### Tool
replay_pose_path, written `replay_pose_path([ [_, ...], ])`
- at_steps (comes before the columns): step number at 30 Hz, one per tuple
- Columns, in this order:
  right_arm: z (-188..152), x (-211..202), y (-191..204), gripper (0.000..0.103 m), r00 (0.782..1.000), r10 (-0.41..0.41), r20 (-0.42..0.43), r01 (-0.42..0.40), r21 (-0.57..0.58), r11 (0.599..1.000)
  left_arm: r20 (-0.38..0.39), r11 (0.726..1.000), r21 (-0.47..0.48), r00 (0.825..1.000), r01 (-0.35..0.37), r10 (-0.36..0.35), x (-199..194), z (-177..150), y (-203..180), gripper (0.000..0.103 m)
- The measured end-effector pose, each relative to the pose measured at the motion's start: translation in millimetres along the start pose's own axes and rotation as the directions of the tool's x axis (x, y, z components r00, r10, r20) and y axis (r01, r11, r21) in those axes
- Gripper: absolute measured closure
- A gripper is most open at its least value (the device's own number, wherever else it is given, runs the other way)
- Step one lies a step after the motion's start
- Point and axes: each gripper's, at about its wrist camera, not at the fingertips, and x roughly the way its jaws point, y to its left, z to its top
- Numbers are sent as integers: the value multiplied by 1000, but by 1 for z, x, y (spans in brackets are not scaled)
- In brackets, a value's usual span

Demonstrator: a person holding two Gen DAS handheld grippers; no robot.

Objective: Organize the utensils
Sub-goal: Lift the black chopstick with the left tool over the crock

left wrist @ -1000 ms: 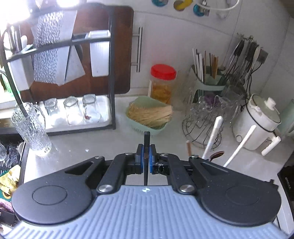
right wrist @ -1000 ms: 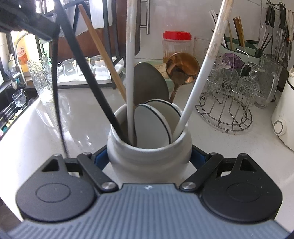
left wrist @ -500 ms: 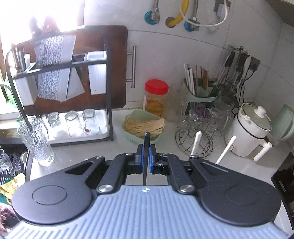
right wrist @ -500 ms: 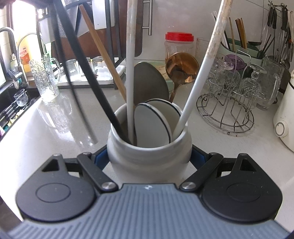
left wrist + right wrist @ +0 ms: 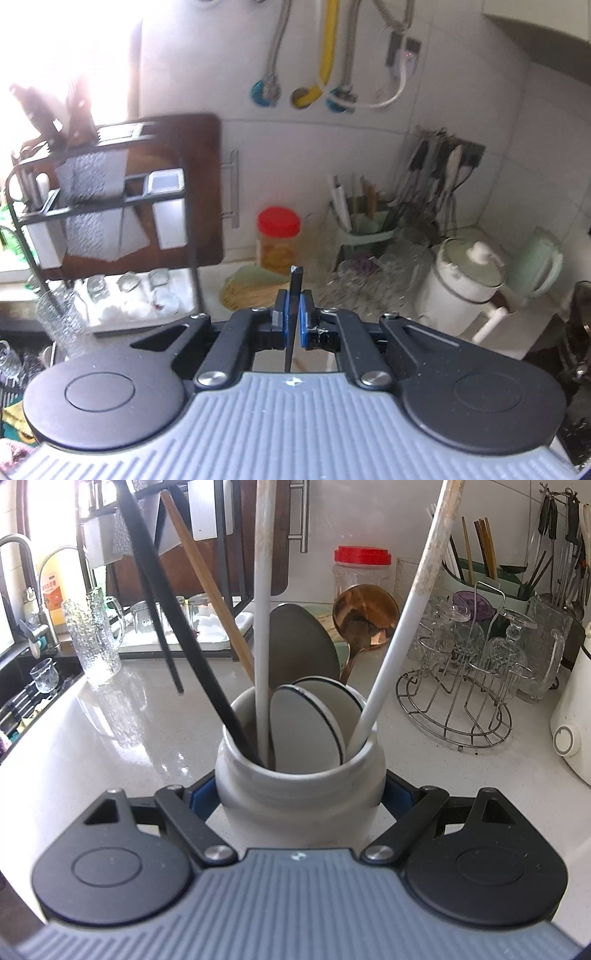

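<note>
The left tool (image 5: 292,325) pinches a thin black utensil handle (image 5: 294,295) above the table (image 5: 110,738), so draw it straight up while the right tool (image 5: 301,794), clamped around the white ceramic crock (image 5: 299,794), steadies it.

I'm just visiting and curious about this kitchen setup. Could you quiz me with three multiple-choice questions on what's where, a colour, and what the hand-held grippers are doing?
1. Where does the white crock sit?
A. between the right hand-held gripper's pads
B. inside the wire glass rack
C. in the sink

2. What colour is the jar lid?
A. green
B. red
C. blue

3. The left hand-held gripper is:
A. wide open
B. shut on a thin black utensil
C. holding a glass

Answers: 1 A, blue pads flank the crock. 2 B, plainly red. 3 B, pads pinch the black strip.
</note>
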Motion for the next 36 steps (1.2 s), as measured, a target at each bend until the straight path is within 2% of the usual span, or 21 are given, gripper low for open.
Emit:
replay_pose_path([
  [9, -1, -1, 0, 12, 1000, -2, 5, 2, 1, 1000, 12, 996, 83, 999, 45, -46, -6, 9, -28, 97],
  [24, -2, -2, 0, 12, 1000, 4, 10, -4, -5, 1000, -1, 993, 70, 996, 91, -91, 7, 4, -38, 97],
  [29, -3, -2, 0, 12, 1000, 4, 12, -4, -2, 1000, -47, 992, 62, 993, 106, -104, 24, -9, -39, 97],
  [36, -3, -2, 0, 12, 1000, 5, 15, -5, -7, 1000, -186, 990, 72, 976, 125, -110, 60, -22, -36, 97],
])
